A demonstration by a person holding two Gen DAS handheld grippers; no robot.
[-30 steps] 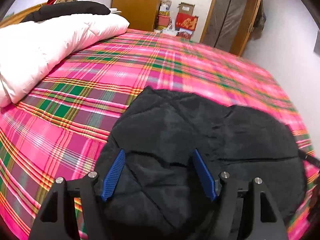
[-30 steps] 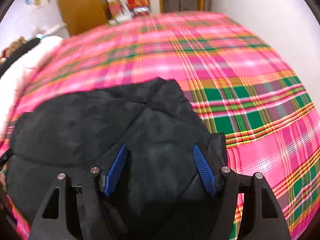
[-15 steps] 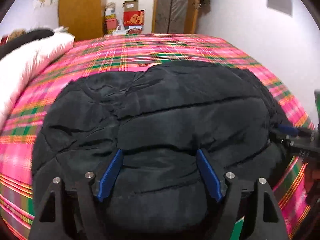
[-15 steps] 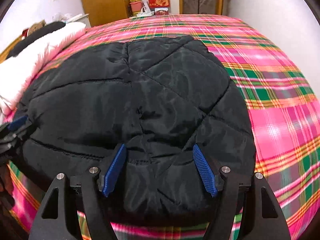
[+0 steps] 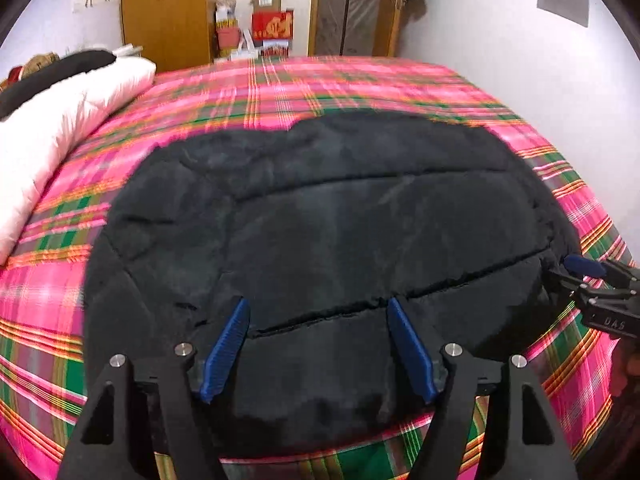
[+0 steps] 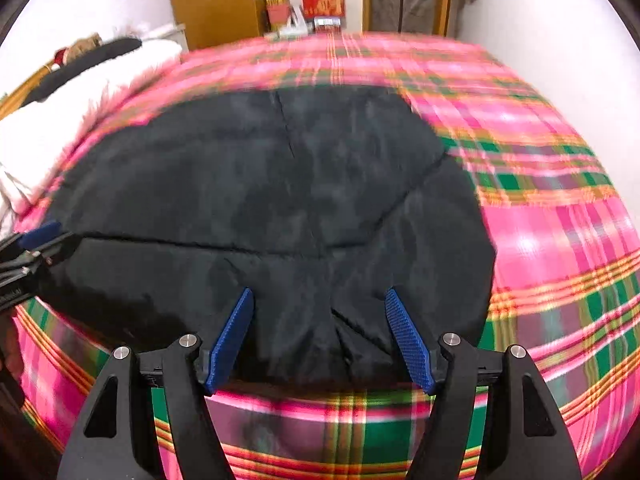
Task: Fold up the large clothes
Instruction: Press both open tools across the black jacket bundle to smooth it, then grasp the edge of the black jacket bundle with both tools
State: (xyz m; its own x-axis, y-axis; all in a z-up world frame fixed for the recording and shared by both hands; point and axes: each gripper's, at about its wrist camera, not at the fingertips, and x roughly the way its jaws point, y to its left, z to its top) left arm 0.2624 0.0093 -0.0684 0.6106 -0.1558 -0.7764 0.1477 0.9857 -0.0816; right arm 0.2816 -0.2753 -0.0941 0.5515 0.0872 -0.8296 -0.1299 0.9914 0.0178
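Both claws hang over the near edge of the jacket (image 5: 328,220). Left claw (image 5: 318,344) has its blue pads spread wide and closing a little, with jacket fabric lying between them but not pinched; right claw (image 6: 320,336) is also spread wide, its pads clear of the cloth below.

Compared with a second ago, the left view has swung round: then it looked across the jacket's left corner with much plaid showing, now it faces the jacket square on, and the right claw has come into sight at the jacket's right edge. The right view, which saw only the jacket's right part, now takes in nearly the whole of it, with the left claw at its left edge. Both claws have drawn back toward the bed's near edge.

Counted: one black quilted jacket, lying spread flat on one plaid bedspread (image 5: 360,88); two claws; one white quilt (image 5: 68,120) along the left; one wardrobe (image 5: 168,8) behind.
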